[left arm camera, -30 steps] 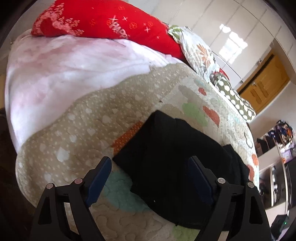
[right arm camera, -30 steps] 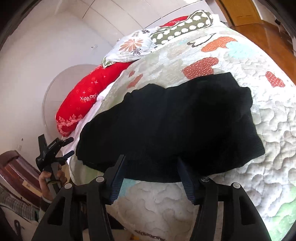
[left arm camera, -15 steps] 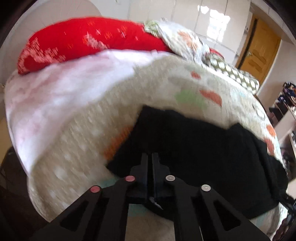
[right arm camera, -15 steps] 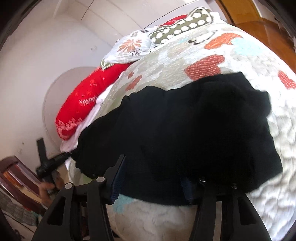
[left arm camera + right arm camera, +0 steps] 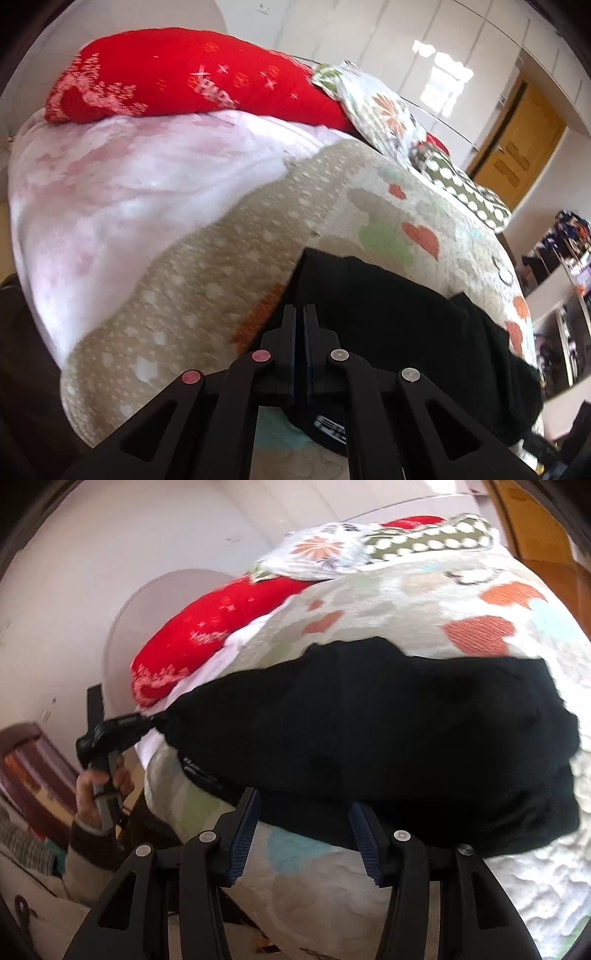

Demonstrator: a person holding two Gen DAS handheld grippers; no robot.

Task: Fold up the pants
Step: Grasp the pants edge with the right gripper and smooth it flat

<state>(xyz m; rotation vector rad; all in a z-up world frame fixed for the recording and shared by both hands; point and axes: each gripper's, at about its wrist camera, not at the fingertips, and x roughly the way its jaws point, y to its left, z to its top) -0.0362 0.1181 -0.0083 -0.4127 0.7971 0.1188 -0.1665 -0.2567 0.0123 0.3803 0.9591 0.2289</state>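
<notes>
Black fabric pants (image 5: pixel 388 731) lie part-folded on a heart-patterned quilted bedspread (image 5: pixel 480 878), the left gripper (image 5: pixel 300 314) pinched closed on one corner, the right gripper (image 5: pixel 303 812) wide open, holding nothing, at the near edge, which it likely must clamp next.

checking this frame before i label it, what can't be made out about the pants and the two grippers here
- Left wrist view: the left gripper has its fingers together at the black pants; its own body hides the pinched cloth.
- Left wrist view: the white print on the pants is cut off by the linkage.
- Right wrist view: the right gripper is open; contact with the hem is unclear.
</notes>
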